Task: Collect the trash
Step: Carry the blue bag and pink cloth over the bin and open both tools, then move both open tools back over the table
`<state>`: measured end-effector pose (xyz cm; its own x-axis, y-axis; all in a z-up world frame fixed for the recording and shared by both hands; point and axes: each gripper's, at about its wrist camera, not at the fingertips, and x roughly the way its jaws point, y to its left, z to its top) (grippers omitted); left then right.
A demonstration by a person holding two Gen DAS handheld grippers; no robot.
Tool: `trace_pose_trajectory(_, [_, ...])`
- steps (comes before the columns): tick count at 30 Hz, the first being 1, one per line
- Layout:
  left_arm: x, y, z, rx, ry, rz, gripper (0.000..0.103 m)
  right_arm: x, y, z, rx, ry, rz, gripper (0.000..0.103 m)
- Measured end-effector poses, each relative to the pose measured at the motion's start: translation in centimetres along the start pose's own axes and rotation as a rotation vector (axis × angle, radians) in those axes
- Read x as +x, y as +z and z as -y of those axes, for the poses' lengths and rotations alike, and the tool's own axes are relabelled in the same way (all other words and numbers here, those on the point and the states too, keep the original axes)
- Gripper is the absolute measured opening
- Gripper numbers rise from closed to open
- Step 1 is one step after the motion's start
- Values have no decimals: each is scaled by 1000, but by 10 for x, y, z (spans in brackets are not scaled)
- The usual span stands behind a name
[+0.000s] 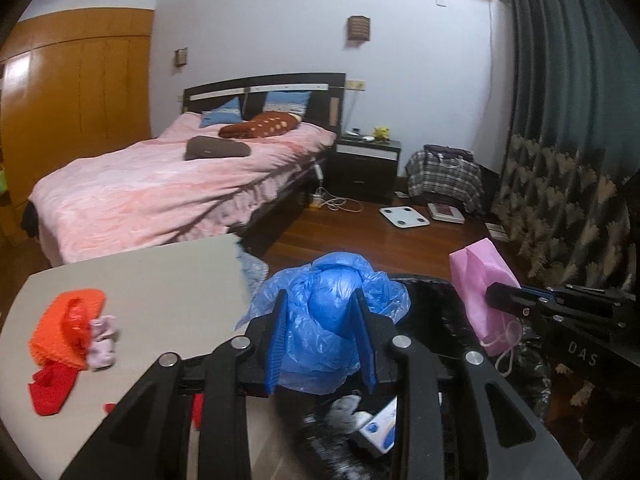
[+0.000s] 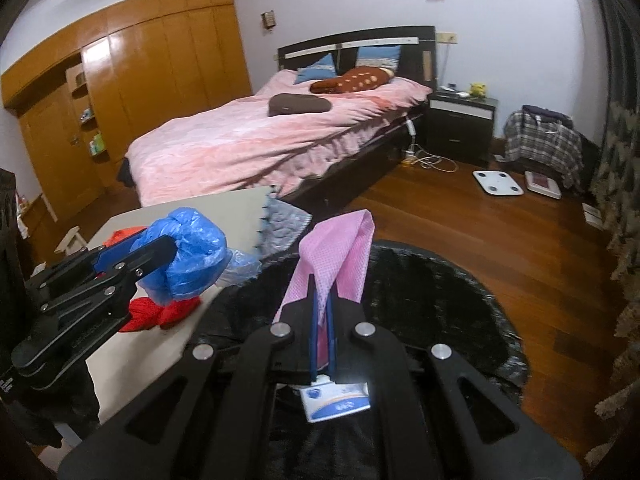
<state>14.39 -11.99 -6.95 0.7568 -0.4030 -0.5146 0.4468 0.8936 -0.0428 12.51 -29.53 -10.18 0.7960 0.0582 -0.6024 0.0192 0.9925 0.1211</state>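
Both hands loaded, both over the black trash bag (image 2: 440, 300) that fills the lower middle of the right wrist view.

Nearest: right gripper (image 2: 322, 312), jaws pinched fully together on a pink cloth bag (image 2: 336, 256). The bag stands up out of the jaws at centre frame, its drawstring hanging at lower right in the left wrist view. Just below the jaws a white-and-blue carton (image 2: 336, 400) already lies inside the trash bag.

Left gripper (image 1: 322, 320): jaws part open, clamped on a crumpled blue plastic bag (image 1: 332, 312). The wad bulges out past both fingers; loose film trails at the bottom. In the right wrist view it sits at middle left, over the edge of the grey table (image 1: 140, 280) rather than over the opening.

My read of the step: drop both into the bag.
- Bring the blue wad further over the black rim before opening; right now it looks borderline and could land on the table.
- Open wide. Thin film clings to pads, so a small shake may be needed.
- Pink bag: release low so the drawstring doesn't snag a finger.
- One hand at a time; the grippers are near each other.

Further back, lower left of the left view: orange mesh (image 1: 68, 328), red cloth (image 1: 52, 392), and a small pink scrap (image 1: 102, 344) remain on the table, likely next.

Beyond: bed (image 1: 160, 184), upper middle, not involved.
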Motion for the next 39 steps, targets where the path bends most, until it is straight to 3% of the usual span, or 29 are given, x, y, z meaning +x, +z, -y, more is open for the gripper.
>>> trace_pose_trajectory(13, [35,0,42,26,-85,-48,32,-2,-17,51,63,-47,-16,5])
trace_pose_trajectory(15, [40,-1,45,33,-100,-66,38,2,-21,53,57,-51,-29,7])
trace_pose_trajectory(18, [44,-5,46,45,-105,-90,49,10,-27,55,36,-85,-70,23])
trace_pose_trajectory(20, [45,-8,42,44,-92,-100,52,14,-32,55,28,-99,-90,42])
trace_pose_trajectory(28, [36,-10,22,12,-36,-87,62,13,-41,52,34,-100,-89,61])
trace_pose_trajectory(30, [31,-9,15,1,-21,-76,68,11,-39,49,32,-101,-76,70])
trace_pose_trajectory(32, [25,-8,7,-6,-2,-63,72,8,-35,44,30,-105,-58,86])
trace_pose_trajectory(39, [-6,-12,-46,-67,95,-23,90,11,-20,19,45,-69,-32,95])
